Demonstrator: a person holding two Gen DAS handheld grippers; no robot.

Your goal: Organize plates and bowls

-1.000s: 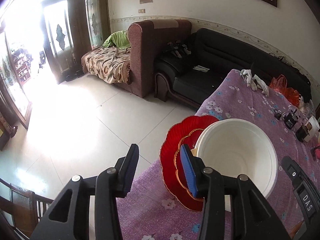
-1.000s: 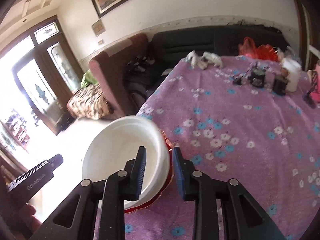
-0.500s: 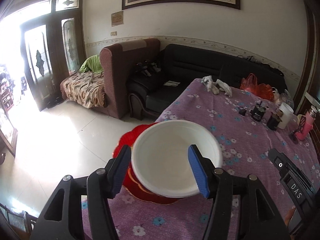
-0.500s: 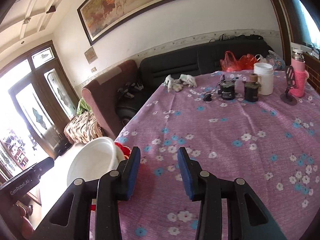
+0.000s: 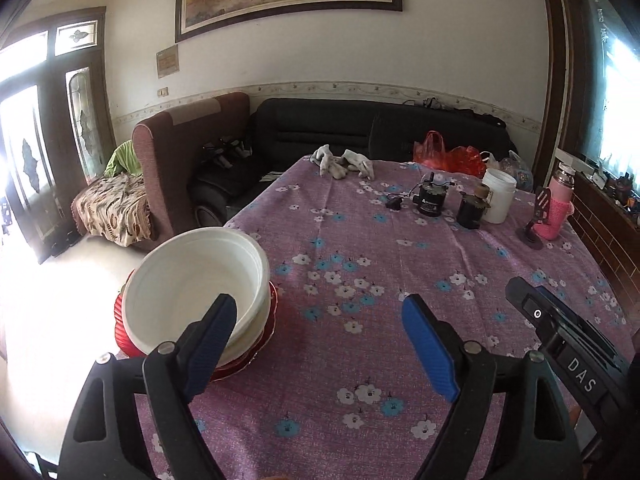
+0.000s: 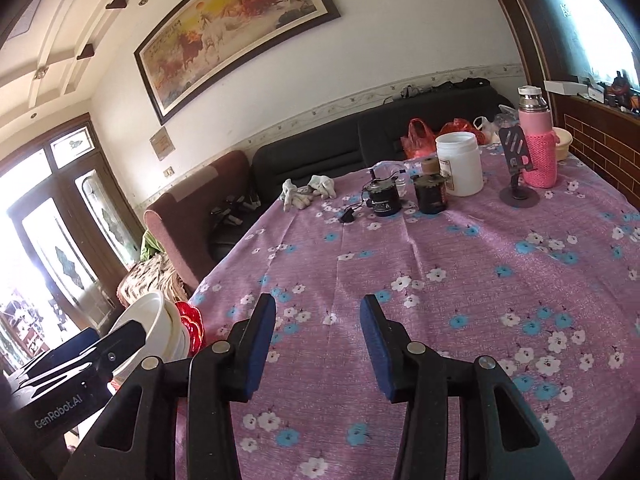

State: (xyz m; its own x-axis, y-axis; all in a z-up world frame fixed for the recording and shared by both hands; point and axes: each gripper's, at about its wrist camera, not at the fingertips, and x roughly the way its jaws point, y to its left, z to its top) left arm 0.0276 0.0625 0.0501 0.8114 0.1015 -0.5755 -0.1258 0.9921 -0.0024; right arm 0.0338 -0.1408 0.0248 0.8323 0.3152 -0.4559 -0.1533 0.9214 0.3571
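Note:
White bowls point(image 5: 196, 280) sit nested on a red scalloped plate point(image 5: 124, 336) at the near left corner of the purple flowered table point(image 5: 360, 248). My left gripper point(image 5: 320, 340) hangs just right of the stack, its jaws opening wide with only tablecloth between them. In the right wrist view the same white bowls point(image 6: 144, 320) and red plate point(image 6: 192, 320) lie at the lower left. My right gripper point(image 6: 316, 344) is over bare cloth to their right, jaws opening, nothing between them.
At the table's far end lie white gloves point(image 5: 344, 162), two small black motors point(image 5: 432, 200), a white jar point(image 5: 498, 196), a pink flask point(image 5: 558, 208) and a phone stand point(image 6: 518, 196). Red bags point(image 5: 448, 156) sit by a black sofa point(image 5: 360, 128). The left table edge drops to floor.
Both grippers swung right, away from the bowl stack, toward the table's middle. Both sets of jaws widened. The white bowl stays on the red plate at the corner.

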